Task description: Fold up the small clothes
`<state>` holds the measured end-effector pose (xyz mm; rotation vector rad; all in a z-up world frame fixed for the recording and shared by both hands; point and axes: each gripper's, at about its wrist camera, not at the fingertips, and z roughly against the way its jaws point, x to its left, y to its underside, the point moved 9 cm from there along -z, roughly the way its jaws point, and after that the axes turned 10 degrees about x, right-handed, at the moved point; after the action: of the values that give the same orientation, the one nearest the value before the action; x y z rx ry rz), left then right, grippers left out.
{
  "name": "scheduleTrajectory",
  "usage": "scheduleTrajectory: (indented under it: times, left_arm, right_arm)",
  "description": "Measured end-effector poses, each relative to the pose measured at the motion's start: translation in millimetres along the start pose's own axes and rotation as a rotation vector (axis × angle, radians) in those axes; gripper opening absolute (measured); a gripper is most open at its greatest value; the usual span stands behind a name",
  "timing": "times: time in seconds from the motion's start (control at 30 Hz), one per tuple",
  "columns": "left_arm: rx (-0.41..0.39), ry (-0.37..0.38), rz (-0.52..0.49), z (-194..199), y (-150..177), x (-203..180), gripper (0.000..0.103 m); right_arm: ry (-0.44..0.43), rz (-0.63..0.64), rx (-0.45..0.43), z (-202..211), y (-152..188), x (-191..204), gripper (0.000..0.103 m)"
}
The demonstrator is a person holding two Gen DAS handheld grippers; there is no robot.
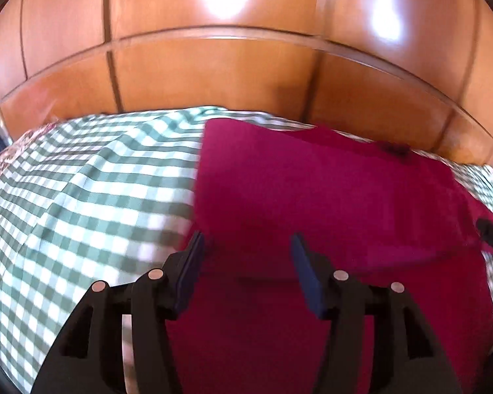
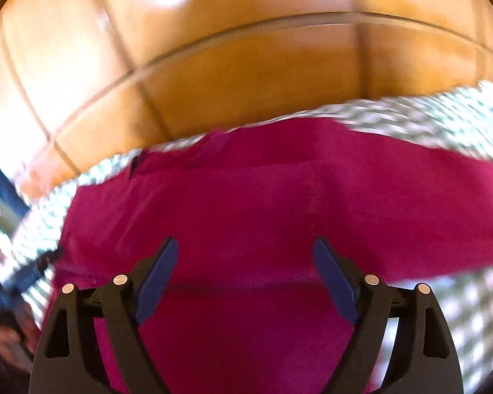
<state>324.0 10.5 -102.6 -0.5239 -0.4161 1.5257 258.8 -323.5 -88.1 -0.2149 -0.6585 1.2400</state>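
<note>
In the left wrist view, the left gripper (image 1: 246, 246) is hanging over the near left part of a magenta soft-cloth garment (image 1: 328, 203), its blue-padded jaws standing partly apart with nothing pinched between them; the left pad is sitting just at the garment's straight left edge, probably so that this edge can be taken for a fold. The garment is lying flat on a green-and-white checked bedsheet (image 1: 82, 190), spread out so the folds can be laid cleanly, and a raised line across its near part suggests that one layer is already doubled over. Behind the bed a glossy orange-brown panelled wooden wall (image 1: 213, 65) is rising, glaring with window light. At the right edge a black tip (image 1: 491, 233) is poking in, likely the other tool, though it is cut off and blurred; a dark patch at the garment's far edge is too smeared to name. In the right wrist view, the right gripper (image 2: 246, 256) is hovering with its jaws wide and empty above the middle of the same garment (image 2: 279, 197), seemingly free to choose a new hold. This view is blurring heavily: the bedsheet (image 2: 443, 121) is only streaks, the garment's near hem is hidden under the tool, and at the far left a hand (image 2: 3, 335) on a dark blue handle is only partly showing.
</note>
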Motion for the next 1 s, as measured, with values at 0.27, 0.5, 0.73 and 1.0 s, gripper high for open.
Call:
scheduleTrajectory:
  times: [0.27,0.5,0.73,1.0]
  left_arm:
    - [0.068,0.073,-0.049,9,53,-40,0.057]
    - [0.101,0.054,-0.054,-7,69,-48,0.065]
    - [0.108,0.055,-0.051,-12,71,-48,0.068]
    - [0.102,0.082,-0.037,-10,69,-46,0.069]
  right_arm:
    - [0.069,-0.576,-0.129,81,30,-213,0.072]
    - [0.096,-0.804,-0.197,92,19,-307,0.052]
    - [0.212,-0.669,-0.143,87,-24,-308,0.011]
    - [0.096,-0.272,-0.187,99,-80,-156,0.008]
